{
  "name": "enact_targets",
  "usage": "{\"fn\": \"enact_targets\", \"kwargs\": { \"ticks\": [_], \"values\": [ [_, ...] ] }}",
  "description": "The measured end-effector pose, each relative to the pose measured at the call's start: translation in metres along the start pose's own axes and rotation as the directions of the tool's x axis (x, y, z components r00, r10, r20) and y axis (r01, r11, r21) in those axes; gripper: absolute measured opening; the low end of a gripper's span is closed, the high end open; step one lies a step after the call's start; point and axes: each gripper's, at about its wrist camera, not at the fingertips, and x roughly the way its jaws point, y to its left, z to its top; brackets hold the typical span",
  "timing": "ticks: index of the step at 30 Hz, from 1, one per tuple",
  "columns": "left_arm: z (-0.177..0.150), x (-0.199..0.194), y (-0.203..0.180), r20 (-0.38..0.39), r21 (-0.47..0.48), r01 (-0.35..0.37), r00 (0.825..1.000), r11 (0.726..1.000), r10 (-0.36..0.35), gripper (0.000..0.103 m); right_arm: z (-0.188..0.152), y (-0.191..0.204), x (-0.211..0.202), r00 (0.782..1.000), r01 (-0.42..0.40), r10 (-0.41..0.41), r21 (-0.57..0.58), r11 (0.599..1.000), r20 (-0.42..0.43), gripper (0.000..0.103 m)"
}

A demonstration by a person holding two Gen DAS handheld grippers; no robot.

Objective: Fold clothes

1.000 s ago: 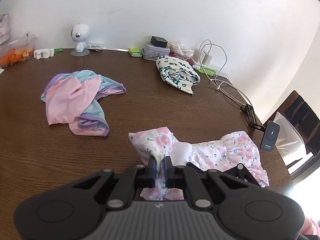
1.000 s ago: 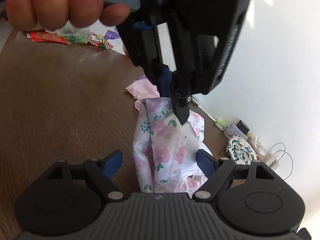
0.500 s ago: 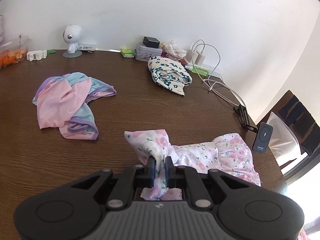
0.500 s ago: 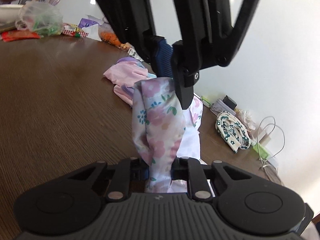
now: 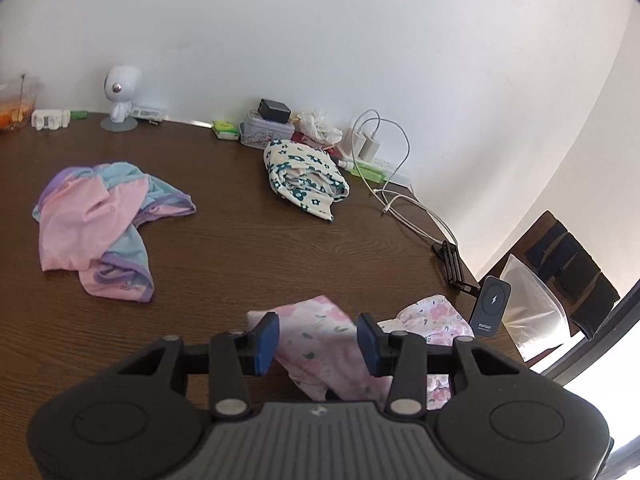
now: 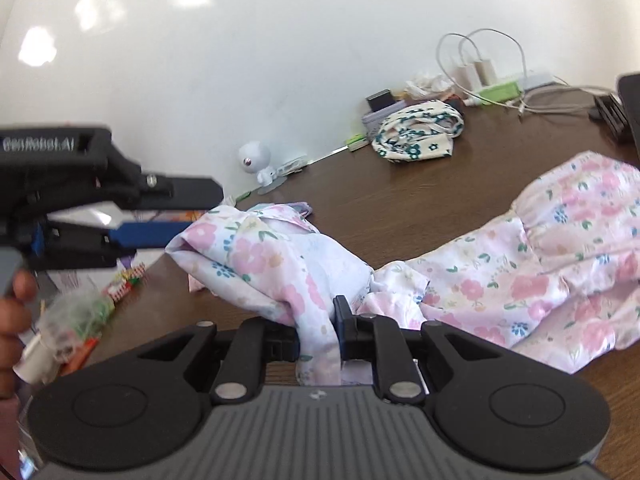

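Right wrist view showed our right gripper (image 6: 318,330) with jaws pinching a bunched fold of the pink floral garment (image 6: 520,264), cloth squeezed between the pads and hanging out below them. Most of that garment lay spread on the brown table (image 6: 400,200) to the right of the jaws, with a rumpled hump just ahead of them. Our left gripper (image 5: 318,338) had jaws spread wide, holding nothing; in its own view a corner of the floral cloth lay between and slightly beyond the pads, touching neither as far as we could tell. In the right view it hung off to the left, clear of the hump.

We judged the step as regrasping for a fold: right holds one corner, left needs the matching edge. To do it well we'd bring the left jaws down over one single hem layer, not the whole bunch, close fully, then pull both apart to flatten before folding over. Risk: grabbing two layers, or dragging the cloth off the near table edge.

Other clothes waited further back, well apart: a pink, blue and purple garment (image 5: 100,224) on the left and a cream garment with dark green flowers (image 5: 306,178) near the wall. White charger cables (image 5: 404,200) ran by the right edge.
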Motion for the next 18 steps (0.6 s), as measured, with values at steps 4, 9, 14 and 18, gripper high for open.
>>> {"fn": "enact_targets", "kwargs": {
  "ticks": [4, 9, 14, 18],
  "values": [
    [-0.008, 0.013, -0.003, -0.002, -0.027, 0.045, 0.999, 0.999, -0.045, 0.037, 0.001, -0.034, -0.015, 0.997, -0.026, 0.011, 0.194, 0.981, 0.081, 0.015],
    [-0.012, 0.033, -0.028, -0.042, 0.040, 0.088, 0.995, 0.995, -0.086, 0.037, -0.004, -0.088, -0.037, 0.985, -0.072, -0.011, 0.467, 0.881, 0.173, 0.015],
    [-0.018, 0.068, -0.062, -0.094, 0.143, 0.095, 0.992, 0.985, -0.082, 0.026, -0.014, -0.113, -0.037, 0.989, -0.059, -0.031, 0.571, 0.819, 0.147, 0.015],
    [-0.027, 0.094, -0.073, -0.149, 0.153, 0.105, 0.985, 0.983, -0.082, 0.019, -0.013, -0.120, -0.035, 0.990, -0.053, -0.032, 0.583, 0.811, 0.134, 0.016]
  ]
}}
